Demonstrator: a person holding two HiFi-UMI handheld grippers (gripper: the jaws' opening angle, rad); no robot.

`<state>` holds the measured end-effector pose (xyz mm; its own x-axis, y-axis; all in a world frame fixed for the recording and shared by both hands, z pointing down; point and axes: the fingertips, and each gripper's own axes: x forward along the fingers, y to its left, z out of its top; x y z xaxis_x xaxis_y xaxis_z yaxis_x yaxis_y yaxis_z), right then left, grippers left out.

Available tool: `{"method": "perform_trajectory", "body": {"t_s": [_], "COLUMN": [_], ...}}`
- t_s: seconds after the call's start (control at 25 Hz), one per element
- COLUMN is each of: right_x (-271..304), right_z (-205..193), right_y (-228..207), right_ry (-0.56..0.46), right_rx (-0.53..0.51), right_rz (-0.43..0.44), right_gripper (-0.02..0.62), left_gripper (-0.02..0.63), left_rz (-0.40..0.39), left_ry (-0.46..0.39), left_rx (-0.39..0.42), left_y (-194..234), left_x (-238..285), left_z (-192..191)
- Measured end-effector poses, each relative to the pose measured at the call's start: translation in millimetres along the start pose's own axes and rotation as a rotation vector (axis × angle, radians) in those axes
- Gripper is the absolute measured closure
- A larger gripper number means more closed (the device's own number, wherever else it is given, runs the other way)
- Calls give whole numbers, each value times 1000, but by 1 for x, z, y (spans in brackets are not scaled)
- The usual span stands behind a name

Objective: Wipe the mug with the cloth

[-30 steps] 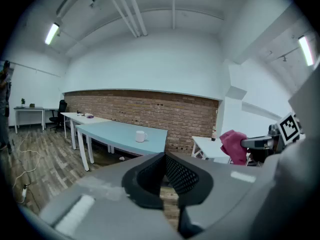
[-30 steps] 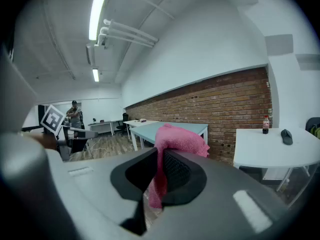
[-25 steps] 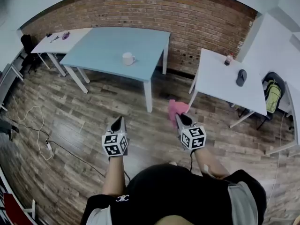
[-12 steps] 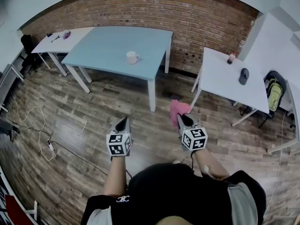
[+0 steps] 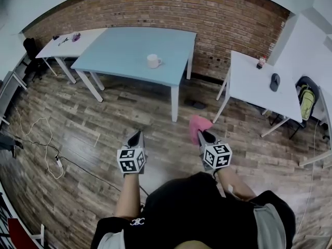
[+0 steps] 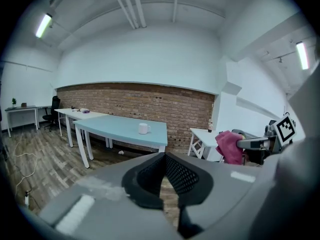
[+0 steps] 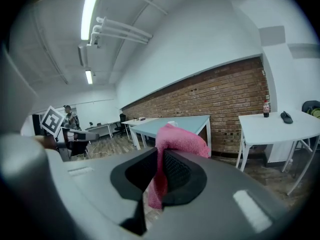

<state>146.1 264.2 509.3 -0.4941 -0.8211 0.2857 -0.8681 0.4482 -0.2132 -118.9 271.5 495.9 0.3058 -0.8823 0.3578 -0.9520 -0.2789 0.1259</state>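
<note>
Currently L gripper (image 5: 137,135) jaws pressed together, nothing btwn them. R gripper (image 5: 204,136) clamped on pink cloth (image 5: 196,124), which bunches out past its tips. White mug (image 5: 153,61) upright on blue table (image 5: 119,51), well apart from both grippers.

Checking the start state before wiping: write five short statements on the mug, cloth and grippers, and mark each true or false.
The mug stands on the light blue table. True.
The right gripper is shut on the pink cloth. True.
The left gripper holds the mug. False: its jaws are together, nothing between them.
The pink cloth touches the mug. False: they are far apart.
A bottle stands on the white table at the right. True.
</note>
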Motion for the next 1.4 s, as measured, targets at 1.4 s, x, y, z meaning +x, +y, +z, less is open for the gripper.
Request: {"method": "perform_trajectory", "body": {"t_s": [1.4], "right_x": [177], "right_z": [76], "right_y": [-74], "right_ry": [-37], "right_rx": [-77], "right_rz": [18], "right_gripper": [558], "left_gripper": [601], "left_rz": [-19], "left_ry": [13], "left_rx": [44], "left_y": [58], "left_x": [160], "left_z": [55]}}
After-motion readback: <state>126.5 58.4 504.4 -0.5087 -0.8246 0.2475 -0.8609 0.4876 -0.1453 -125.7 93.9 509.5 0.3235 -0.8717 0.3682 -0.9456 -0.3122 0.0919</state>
